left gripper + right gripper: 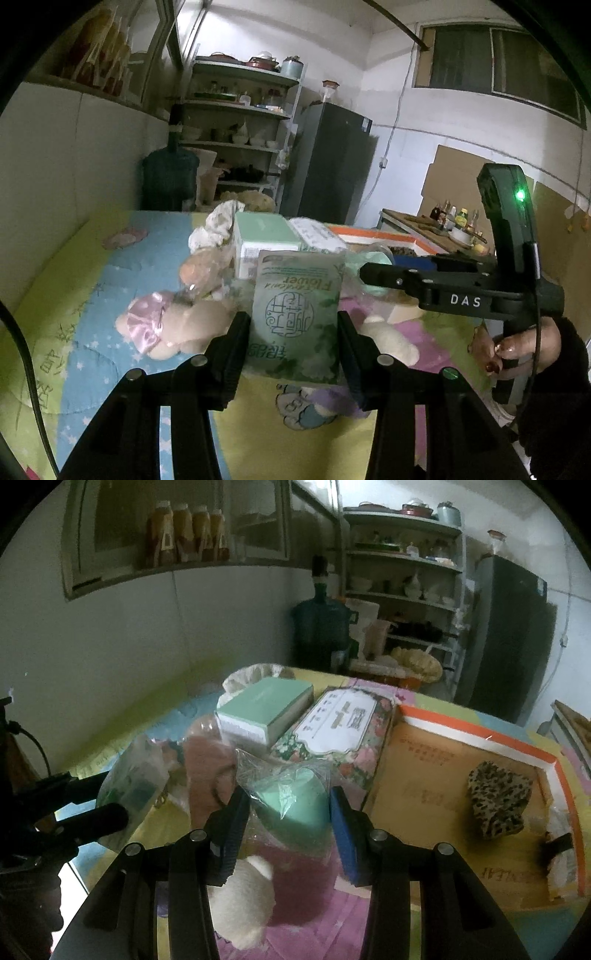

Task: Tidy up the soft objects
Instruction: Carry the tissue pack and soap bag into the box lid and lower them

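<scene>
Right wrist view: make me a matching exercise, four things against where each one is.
Things:
1. green sponge in clear wrap
2. leopard-print pouch
3. mint-topped box
4. floral tissue pack

Places:
A. inside the orange-rimmed cardboard box
B. between the right gripper jaws
C. lying between the mint-topped box and the cardboard box
D. resting against the white frilled cloth

Pairs: 1-B, 2-A, 3-D, 4-C

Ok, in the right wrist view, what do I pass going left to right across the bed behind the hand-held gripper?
Left hand-held gripper with its green tissue pack → mint-green box → floral tissue pack → open cardboard box with orange-and-white rim → leopard-print item inside that box.
</scene>
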Tool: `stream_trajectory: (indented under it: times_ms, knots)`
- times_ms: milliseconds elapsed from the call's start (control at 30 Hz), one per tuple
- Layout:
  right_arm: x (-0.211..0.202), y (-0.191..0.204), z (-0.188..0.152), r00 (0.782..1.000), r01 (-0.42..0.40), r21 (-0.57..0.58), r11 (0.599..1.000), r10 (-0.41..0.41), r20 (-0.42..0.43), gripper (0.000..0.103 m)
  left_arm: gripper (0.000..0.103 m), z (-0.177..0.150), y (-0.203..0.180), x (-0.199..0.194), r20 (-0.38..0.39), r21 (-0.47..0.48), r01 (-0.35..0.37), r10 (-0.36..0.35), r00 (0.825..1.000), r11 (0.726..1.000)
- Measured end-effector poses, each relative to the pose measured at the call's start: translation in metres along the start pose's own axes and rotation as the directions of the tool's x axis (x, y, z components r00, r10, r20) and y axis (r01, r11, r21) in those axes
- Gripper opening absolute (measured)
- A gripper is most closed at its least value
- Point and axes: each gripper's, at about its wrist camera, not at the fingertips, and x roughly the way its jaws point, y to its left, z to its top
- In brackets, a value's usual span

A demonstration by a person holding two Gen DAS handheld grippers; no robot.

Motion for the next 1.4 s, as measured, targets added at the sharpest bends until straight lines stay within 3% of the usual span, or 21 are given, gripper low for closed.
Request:
stream_trajectory:
  times_ms: [767, 1400]
  knots:
    - [-0.051, -0.039, 0.004, 0.993, 0.023, 0.07, 0.997, -0.031, 0.113, 0.045, 0.046, 0.035, -0.056, 0.026, 0.027, 0.006, -0.018, 0.017, 0.999, 1.0]
    - [-0.083, -0.11, -0.005, 0.984, 0.107, 0.17, 0.98, -0.128, 0.123, 0.045, 0.046, 0.054, -0.116, 0.077, -0.015, 0.01, 0.058, -0.058, 0.998, 0.998]
